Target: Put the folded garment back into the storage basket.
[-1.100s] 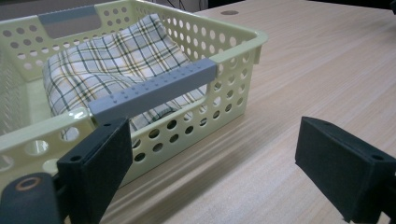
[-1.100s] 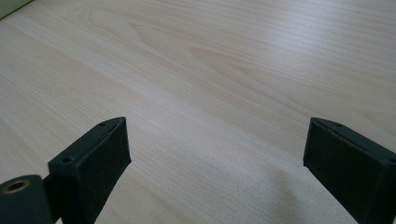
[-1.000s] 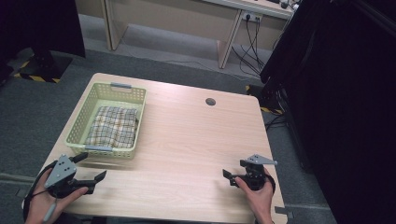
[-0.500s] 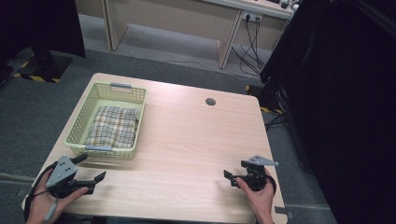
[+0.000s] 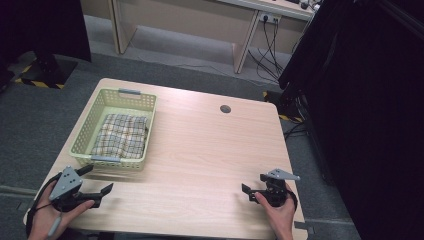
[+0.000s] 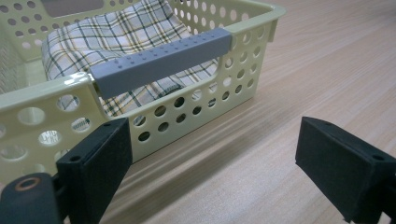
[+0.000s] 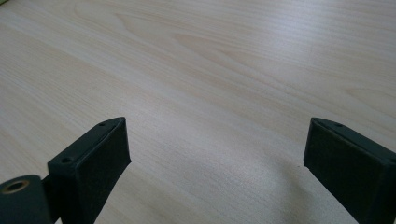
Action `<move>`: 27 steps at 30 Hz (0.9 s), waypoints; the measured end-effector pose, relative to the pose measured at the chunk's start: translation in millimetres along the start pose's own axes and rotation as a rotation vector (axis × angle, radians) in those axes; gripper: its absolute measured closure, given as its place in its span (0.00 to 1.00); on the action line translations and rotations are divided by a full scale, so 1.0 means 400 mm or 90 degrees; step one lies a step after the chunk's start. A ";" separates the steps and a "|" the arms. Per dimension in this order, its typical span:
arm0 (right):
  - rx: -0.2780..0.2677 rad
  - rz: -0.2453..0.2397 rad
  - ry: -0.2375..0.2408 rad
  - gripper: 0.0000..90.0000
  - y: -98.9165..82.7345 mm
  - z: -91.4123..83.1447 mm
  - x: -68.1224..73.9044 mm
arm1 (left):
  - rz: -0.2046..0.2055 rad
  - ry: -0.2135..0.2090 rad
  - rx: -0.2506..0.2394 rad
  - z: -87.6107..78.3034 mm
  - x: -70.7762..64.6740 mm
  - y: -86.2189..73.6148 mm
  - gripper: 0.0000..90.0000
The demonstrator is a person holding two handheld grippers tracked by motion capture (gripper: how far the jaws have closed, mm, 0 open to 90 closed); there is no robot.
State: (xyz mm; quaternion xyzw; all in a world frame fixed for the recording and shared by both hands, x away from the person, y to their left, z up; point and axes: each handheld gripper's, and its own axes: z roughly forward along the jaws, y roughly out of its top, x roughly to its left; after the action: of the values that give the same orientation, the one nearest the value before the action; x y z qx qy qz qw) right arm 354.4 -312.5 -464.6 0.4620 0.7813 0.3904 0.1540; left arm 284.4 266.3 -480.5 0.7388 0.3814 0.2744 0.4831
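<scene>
Work in hand: handling the folded checked cloth [image 5: 121, 136] and the pale green basket [image 5: 85, 134] that holds it, judging by where the left gripper points.
Cloth: lies folded flat inside the basket, on the left half of the worktop [image 5: 210, 150]; in the left gripper view its plaid shows behind the grey handle [image 6: 161, 60].
Basket: upright, its near short wall just beyond the left gripper, not touched.
Left gripper [image 5: 99, 182]: low at the near left corner of the worktop, fingers [image 6: 98, 158] spread wide, nothing between them, aimed at the basket's near wall.
Right gripper [image 5: 248, 191]: near the front right edge, well apart from the basket, fingers [image 7: 91, 158] spread wide over bare wood, holding nothing.
Done so far: nothing grasped; the cloth sits neatly in the basket.
Left to do: it seems the whole job, meaning an approach to the basket, a grip on the cloth or the handle, then the move itself.
Stage: very start, as I judge it.
</scene>
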 end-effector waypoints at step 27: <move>-0.005 0.016 -0.014 0.08 -0.025 0.000 -0.019 | 0.000 0.002 0.000 0.000 0.000 0.000 0.12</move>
State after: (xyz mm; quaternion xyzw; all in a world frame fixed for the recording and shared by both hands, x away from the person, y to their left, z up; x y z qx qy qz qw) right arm 352.3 -321.6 -473.0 0.4754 0.7723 0.3902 0.1594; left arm 284.3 266.1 -480.5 0.7384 0.3825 0.2756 0.4823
